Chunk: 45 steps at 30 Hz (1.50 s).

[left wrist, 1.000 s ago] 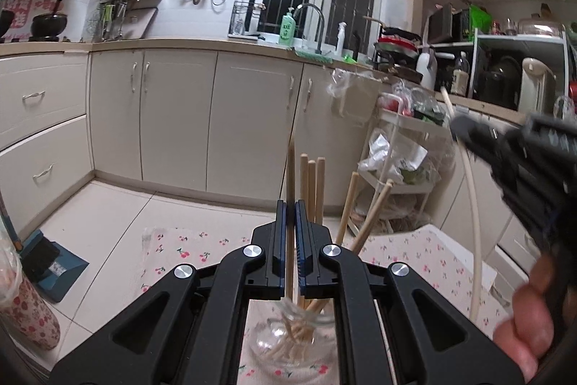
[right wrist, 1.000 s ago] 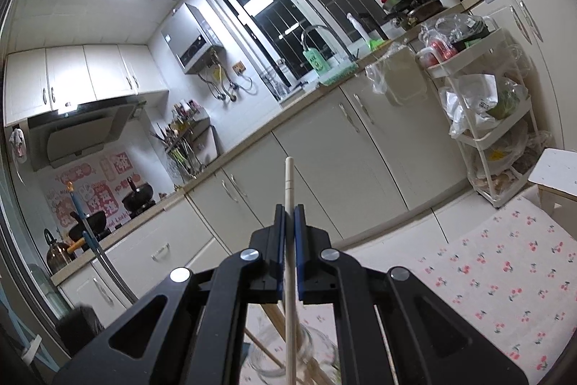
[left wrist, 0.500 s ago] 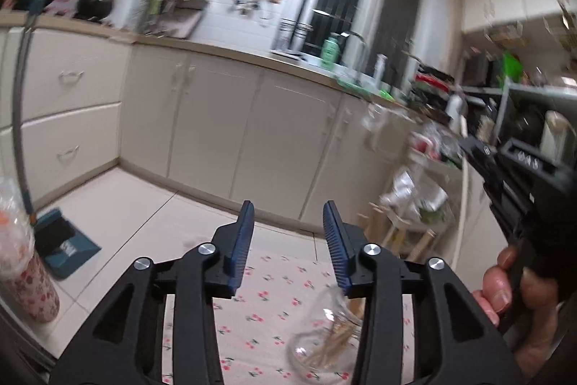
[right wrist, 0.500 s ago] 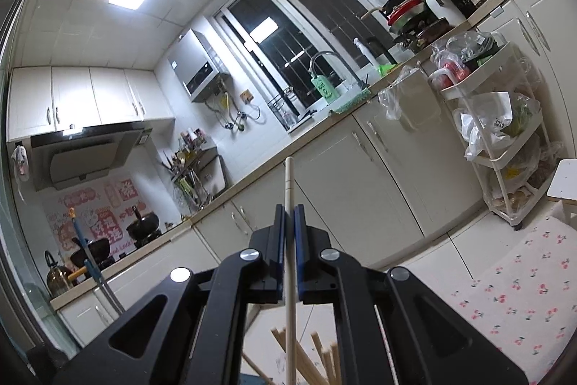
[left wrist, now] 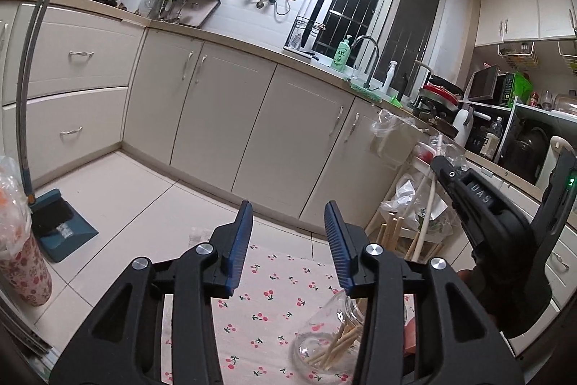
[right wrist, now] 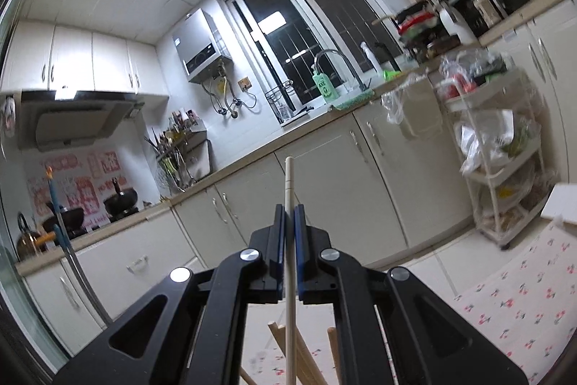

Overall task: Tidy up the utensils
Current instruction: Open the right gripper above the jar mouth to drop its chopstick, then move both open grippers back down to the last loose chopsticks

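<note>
The right tool (right wrist: 287, 233) is pinched tight on a pale chopstick (right wrist: 289, 190), which stands upright through its jaws, one end poking above the pads and the rest running down out of the bottom of the right wrist view. Directly below that lower end show the tips of the wooden chopsticks (right wrist: 306, 359) already collected, so the long axis of the held stick roughly lines up with the way down into the jar; this looks like the relation the coming drop depends on. The left tool (left wrist: 286, 240) stands partly open with nothing between its pads, off to the jar's left. On the cherry-print cloth (left wrist: 267, 294) of the desk, the glass jar (left wrist: 324, 345) sits low and right of the left tool. The right tool appears the nearer one.
</note>
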{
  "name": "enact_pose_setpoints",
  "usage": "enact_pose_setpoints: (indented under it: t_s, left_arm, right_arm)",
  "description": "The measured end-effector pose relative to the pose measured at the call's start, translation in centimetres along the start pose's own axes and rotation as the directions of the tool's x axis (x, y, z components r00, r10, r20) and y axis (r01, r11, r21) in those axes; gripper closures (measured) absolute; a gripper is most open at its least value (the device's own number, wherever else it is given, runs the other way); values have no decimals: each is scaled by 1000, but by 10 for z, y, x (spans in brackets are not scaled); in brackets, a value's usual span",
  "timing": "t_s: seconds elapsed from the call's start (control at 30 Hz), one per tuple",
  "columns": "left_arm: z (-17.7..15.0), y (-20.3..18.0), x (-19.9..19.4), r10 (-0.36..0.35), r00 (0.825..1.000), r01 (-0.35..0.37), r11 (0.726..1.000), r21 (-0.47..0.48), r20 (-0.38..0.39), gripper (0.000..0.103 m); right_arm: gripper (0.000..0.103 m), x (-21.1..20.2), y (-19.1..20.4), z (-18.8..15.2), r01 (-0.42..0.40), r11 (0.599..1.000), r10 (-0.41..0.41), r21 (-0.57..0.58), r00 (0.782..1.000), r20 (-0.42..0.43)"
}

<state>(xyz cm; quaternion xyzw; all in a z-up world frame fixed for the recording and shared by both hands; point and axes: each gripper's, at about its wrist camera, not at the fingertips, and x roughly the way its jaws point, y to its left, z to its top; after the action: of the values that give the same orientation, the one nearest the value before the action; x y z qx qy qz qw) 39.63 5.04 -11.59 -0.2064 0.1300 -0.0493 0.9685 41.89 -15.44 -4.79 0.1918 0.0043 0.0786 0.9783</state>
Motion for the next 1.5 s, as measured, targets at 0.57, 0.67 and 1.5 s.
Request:
enact_pose_setpoints:
  t_s: [0.57,0.67,1.5]
  left_arm:
    - [-3,3,4,19,1000,-19,1000,-8,-20,57]
    - [-3,3,4,21,1000,-21,1000,-9,-23,57]
    - [-86,-30,-36,13,945,17,996,88,-326,40]
  right_arm:
    - [97,-14,2,-33,9,995,-16,-103,998,-68]
    - [97,-19,1,-38,8,992,-19,-126,996,-86]
    - [58,-113,-110,-81,169,963,-265,-208,722,-640]
